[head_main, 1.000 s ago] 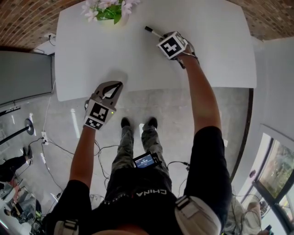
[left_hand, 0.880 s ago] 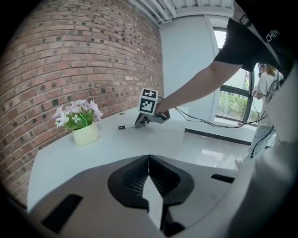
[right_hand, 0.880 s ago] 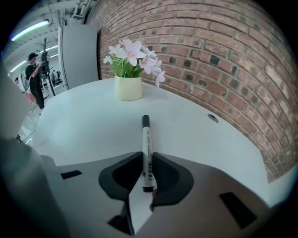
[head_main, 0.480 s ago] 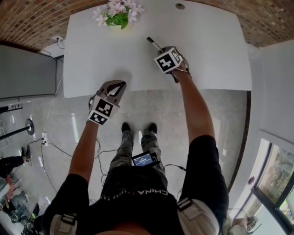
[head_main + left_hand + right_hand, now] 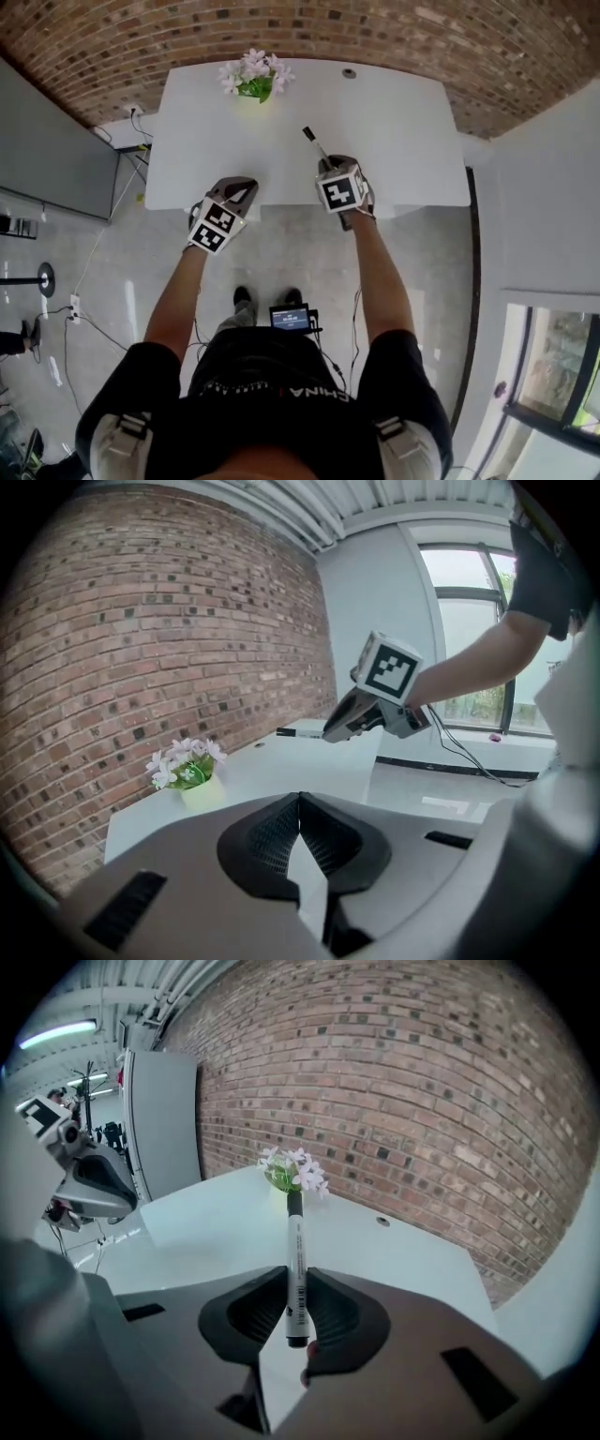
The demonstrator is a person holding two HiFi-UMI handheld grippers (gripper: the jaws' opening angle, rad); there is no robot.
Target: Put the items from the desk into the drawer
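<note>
Pen [image 5: 294, 1241] is clamped between the jaws of the right hand-held gripper [image 5: 330, 167]. Its butt end sits in the pads and its dark cap points forward, well past the jaw tips. The head view shows this hand-held gripper at the near edge of the white table [image 5: 394, 122], with the pen reaching out over the tabletop toward the far side. In the left gripper view the pen is raised off the surface, not resting on it.

The left hand-held gripper [image 5: 242, 190] hangs at the same near edge, to the left and apart from the right one. Its jaws are pressed together with nothing between them.

Grey floor [image 5: 281, 253] lies below both arms on the near side of the table. Past the pen the tabletop is bare across its middle and right. A small pot of pale flowers [image 5: 253, 77] stands close to the far edge, left of centre. A small round fitting [image 5: 349, 72] is set in the top near that edge. A brick wall [image 5: 469, 47] runs behind the table, and a grey panel [image 5: 47, 141] stands off its left end.
</note>
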